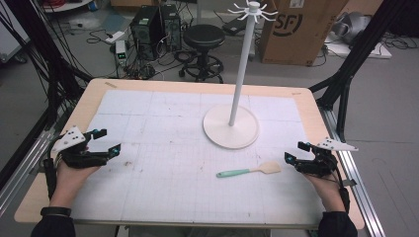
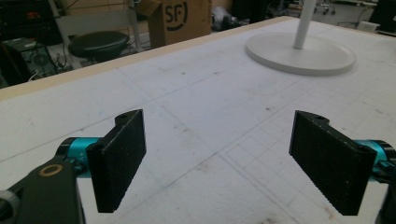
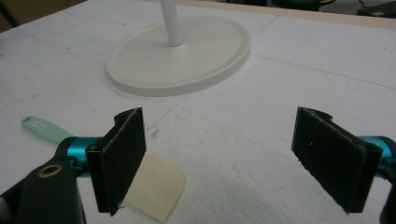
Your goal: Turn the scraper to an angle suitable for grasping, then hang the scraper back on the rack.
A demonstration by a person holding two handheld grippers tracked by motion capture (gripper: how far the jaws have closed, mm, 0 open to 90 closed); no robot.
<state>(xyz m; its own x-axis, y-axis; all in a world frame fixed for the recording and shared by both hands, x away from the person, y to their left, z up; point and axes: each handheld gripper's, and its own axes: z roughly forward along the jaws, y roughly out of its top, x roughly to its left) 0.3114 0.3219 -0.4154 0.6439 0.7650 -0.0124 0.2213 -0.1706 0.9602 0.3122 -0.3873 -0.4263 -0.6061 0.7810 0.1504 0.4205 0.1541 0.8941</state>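
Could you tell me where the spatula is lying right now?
In the high view, the spatula lies flat on the mat, just left of the right claw, in front of the stand's base.

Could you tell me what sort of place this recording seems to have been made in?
Probably a lab or workshop for recording handling tasks, not a home: a gridded work table fenced by black frame struts, computer towers with loose cables on the floor, and a cardboard shipping box behind.
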